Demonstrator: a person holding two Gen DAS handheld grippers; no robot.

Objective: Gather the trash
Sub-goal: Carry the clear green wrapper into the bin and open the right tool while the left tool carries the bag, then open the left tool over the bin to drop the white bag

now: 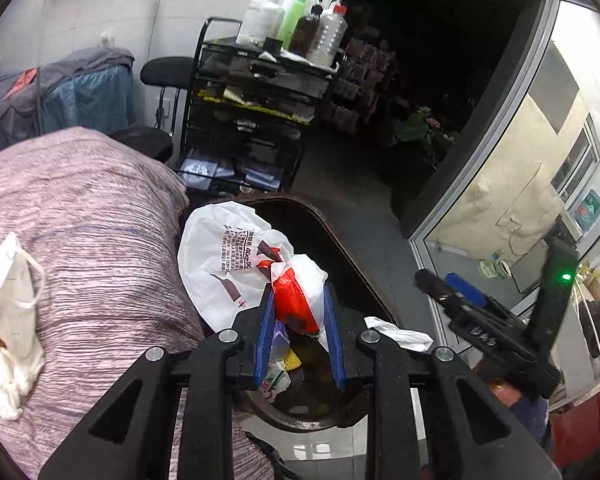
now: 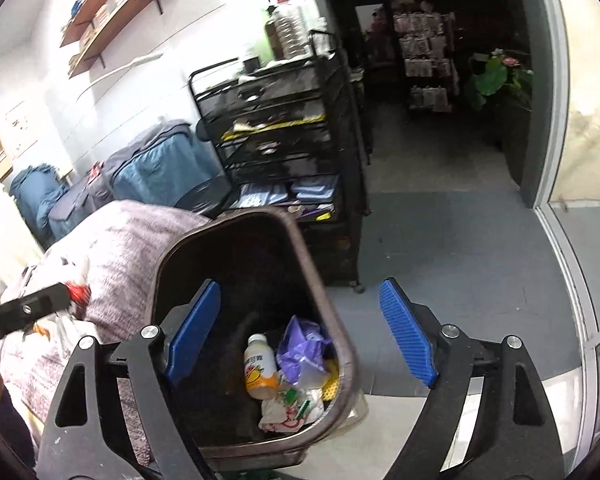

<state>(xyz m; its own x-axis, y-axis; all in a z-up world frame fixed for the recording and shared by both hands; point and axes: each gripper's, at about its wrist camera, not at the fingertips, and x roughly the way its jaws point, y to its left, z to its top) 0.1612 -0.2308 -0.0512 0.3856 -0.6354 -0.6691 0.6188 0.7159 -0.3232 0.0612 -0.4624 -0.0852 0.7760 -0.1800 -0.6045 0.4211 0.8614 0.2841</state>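
Left wrist view shows the left gripper (image 1: 299, 316) closed on a white-and-red plastic bag (image 1: 236, 264), held directly above the brown trash bin (image 1: 340, 236) — the drop is straight down. The right gripper (image 2: 300, 332) hangs wide open and empty over the bin's rim.

Both matte black plastic tongs, the left tongs (image 1: 299, 332) and the right tongs (image 2: 302, 334), are wearing ribbed blue finger pads (image 2: 408, 332) and round silver pivot screws (image 1: 228, 336) (a green light (image 1: 566, 277) is glowing on the right one).
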